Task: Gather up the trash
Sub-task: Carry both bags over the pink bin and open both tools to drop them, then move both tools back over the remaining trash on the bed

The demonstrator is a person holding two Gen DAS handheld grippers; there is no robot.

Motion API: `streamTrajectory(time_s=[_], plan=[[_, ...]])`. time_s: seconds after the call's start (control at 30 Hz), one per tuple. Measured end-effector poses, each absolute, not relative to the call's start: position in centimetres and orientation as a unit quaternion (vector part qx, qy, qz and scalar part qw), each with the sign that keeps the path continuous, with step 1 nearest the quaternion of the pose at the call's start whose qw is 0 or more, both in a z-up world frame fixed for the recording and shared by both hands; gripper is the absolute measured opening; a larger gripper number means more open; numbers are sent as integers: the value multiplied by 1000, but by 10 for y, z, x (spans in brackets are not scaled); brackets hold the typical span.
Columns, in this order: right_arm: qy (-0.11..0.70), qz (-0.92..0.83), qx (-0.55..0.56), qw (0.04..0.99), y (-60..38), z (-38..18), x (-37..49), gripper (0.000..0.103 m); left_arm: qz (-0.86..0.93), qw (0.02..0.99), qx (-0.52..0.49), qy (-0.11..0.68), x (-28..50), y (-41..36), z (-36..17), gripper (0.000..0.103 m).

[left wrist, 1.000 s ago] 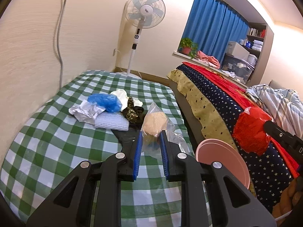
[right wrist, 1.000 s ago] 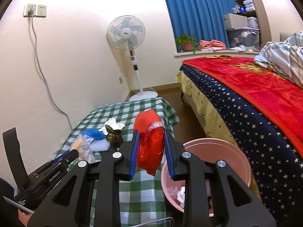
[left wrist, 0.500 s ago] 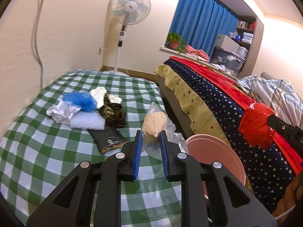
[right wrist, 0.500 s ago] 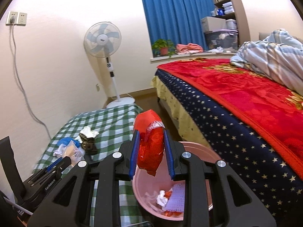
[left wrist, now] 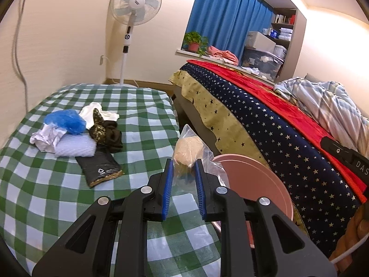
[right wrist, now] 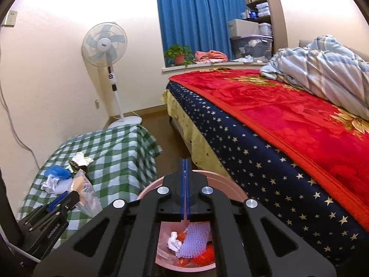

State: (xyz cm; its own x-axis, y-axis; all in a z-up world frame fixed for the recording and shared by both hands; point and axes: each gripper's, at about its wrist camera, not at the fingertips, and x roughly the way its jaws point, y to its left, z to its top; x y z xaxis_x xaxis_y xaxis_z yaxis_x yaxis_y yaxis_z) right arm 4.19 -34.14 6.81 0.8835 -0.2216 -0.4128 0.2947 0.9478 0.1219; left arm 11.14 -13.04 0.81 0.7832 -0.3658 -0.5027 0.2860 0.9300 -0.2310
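Green-and-white checked cloth covers the low table (left wrist: 143, 115) on my left, with a bed under a starred navy and red blanket (right wrist: 288, 124) on my right and a standing fan (left wrist: 135, 7) against the far wall. From my left wrist camera, my left gripper (left wrist: 183, 175) pinches a clear plastic bag (left wrist: 188, 150) holding something beige; I think it is a crumpled paper or bread lump, but the fisheye blur leaves me unsure. The bag hangs above the table's near right edge, just beside the pink bin (left wrist: 253, 173) that stands between table and bed. Further back on the cloth lies a loose pile: a blue plastic wad (left wrist: 65, 118), crumpled white paper (left wrist: 47, 136), a white foam net sleeve (left wrist: 76, 147), a flat black pouch (left wrist: 100, 167) and a dark patterned wrapper (left wrist: 99, 129). From my right wrist camera, my right gripper (right wrist: 185, 189) sits over the bin with its blue pads pressed together and nothing between them. Down inside the bin (right wrist: 161, 259) I see red wrapping (right wrist: 203, 257), a white mesh sleeve (right wrist: 196, 236) and a scrap of white paper (right wrist: 174, 242).
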Motion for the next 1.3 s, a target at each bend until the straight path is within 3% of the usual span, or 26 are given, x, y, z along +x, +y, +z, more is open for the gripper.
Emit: streamTrajectory(time_s=[0.13,0.2,0.23,0.27,0.33,0.37,0.8,1.3], plan=[[205,-145,106,962,-350,64,43,1,-187,936,-77,287,117,-137,3,19],[198,-157,110,961,-353,64,41,7,-206,931,-76,291,119,-145,2,21],[195,-158,114,961,-356,64,40,7,-215,929,-75,292,119,-150,1,25],[195,-158,117,961,-358,64,39,9,-226,926,-77,293,119,-155,0,36],[198,-164,119,959,-361,62,40,34,-240,921,-84,295,120,-159,-3,54],[196,-168,120,959,-361,62,39,48,-240,920,-85,296,120,-160,-4,56],[201,-128,111,965,-344,61,45,49,-219,925,-86,297,120,-146,-4,54],[208,-63,94,971,-300,55,60,49,-147,941,-87,293,118,-86,-6,37]])
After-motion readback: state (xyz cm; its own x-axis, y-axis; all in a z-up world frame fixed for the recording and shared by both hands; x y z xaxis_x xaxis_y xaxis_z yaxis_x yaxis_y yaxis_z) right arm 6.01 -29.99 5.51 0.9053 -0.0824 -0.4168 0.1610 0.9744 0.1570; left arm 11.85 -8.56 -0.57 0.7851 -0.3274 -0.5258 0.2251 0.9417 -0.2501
